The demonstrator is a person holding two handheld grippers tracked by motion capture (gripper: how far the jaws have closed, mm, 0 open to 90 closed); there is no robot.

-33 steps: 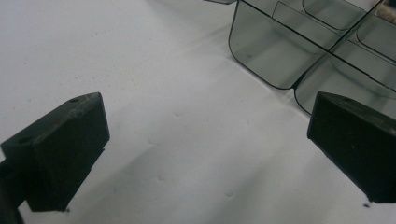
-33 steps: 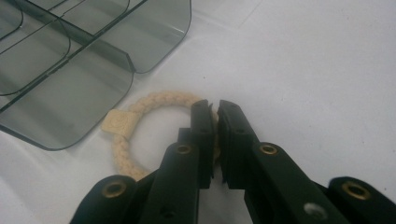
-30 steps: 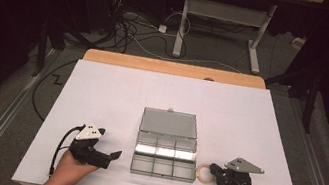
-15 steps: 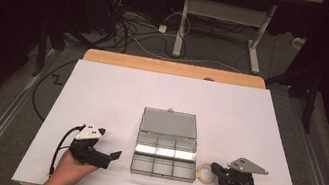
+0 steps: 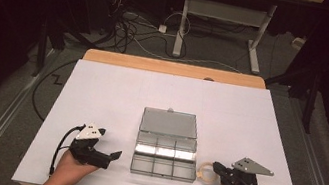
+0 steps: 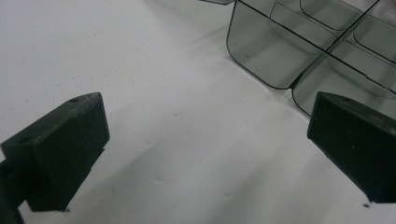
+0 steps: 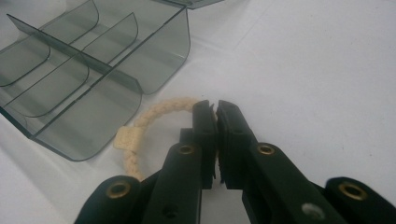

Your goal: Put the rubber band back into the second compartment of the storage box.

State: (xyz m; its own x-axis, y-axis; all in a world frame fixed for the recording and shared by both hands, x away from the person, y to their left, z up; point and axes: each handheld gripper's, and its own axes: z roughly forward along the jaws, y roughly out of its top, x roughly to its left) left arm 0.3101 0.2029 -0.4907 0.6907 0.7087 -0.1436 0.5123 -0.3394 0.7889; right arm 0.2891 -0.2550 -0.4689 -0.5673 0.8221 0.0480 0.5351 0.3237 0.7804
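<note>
A clear plastic compartment box (image 5: 164,162) lies open at the middle of the white table sheet, its lid (image 5: 169,122) flat behind it and its compartments empty. A cream rope ring (image 5: 206,172) lies just right of the box. My right gripper (image 5: 217,169) is shut, its tips pinching the ring's right side; in the right gripper view the ring (image 7: 156,113) curves out from the closed tips (image 7: 215,108) toward the box (image 7: 93,84). My left gripper (image 5: 111,157) rests left of the box, open and holding nothing; its view shows bare sheet between the jaws (image 6: 205,144) and the box corner (image 6: 280,51) ahead.
The white sheet (image 5: 117,89) covers a wooden table whose far edge (image 5: 171,68) shows behind it. Beyond lie a dark floor with cables (image 5: 133,26) and a desk frame (image 5: 221,16). A person's hands hold both grippers at the near table edge.
</note>
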